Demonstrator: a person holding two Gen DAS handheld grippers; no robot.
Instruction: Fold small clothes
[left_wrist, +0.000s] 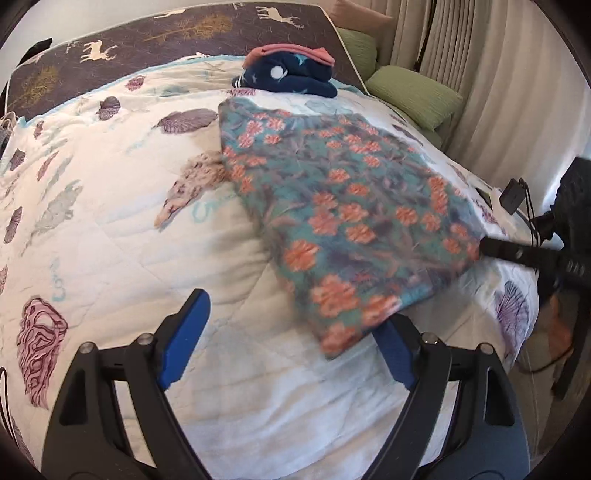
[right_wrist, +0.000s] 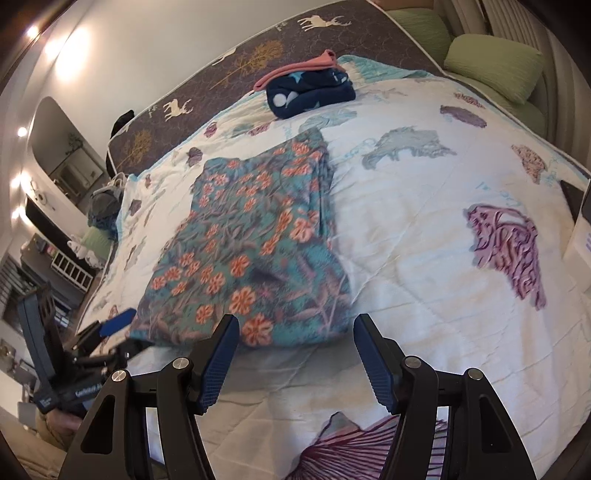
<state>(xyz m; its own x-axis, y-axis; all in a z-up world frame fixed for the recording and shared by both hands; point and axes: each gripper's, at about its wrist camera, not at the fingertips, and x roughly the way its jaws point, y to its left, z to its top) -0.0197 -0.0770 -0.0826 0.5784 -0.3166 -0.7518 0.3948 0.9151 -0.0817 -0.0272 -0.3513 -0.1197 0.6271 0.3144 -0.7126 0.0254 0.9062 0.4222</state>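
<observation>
So the folded floral garment (right_wrist: 255, 236) is lying flat on the bed's white quilt (right_wrist: 424, 229); left tongs (left_wrist: 291, 354) and right tongs (right_wrist: 295, 365) are both spread wide, gripping nothing.

Left hand-held gripper (left_wrist: 291, 345): angled downward, blue-padded fingers (left_wrist: 184, 339) spread wide, nothing pressed between them. Right hand-held gripper (right_wrist: 295, 363): angled downward likewise, blue-padded fingers (right_wrist: 218, 365) parted, gap empty, gripping nothing.

Lighting: bright, even; wall lamps (right_wrist: 68, 55) flare at upper left. Soft shadows. Floral garment (left_wrist: 343, 221) motion-blurred, perhaps mid-movement. Heavy fisheye bending, dark vignetted corners.
</observation>
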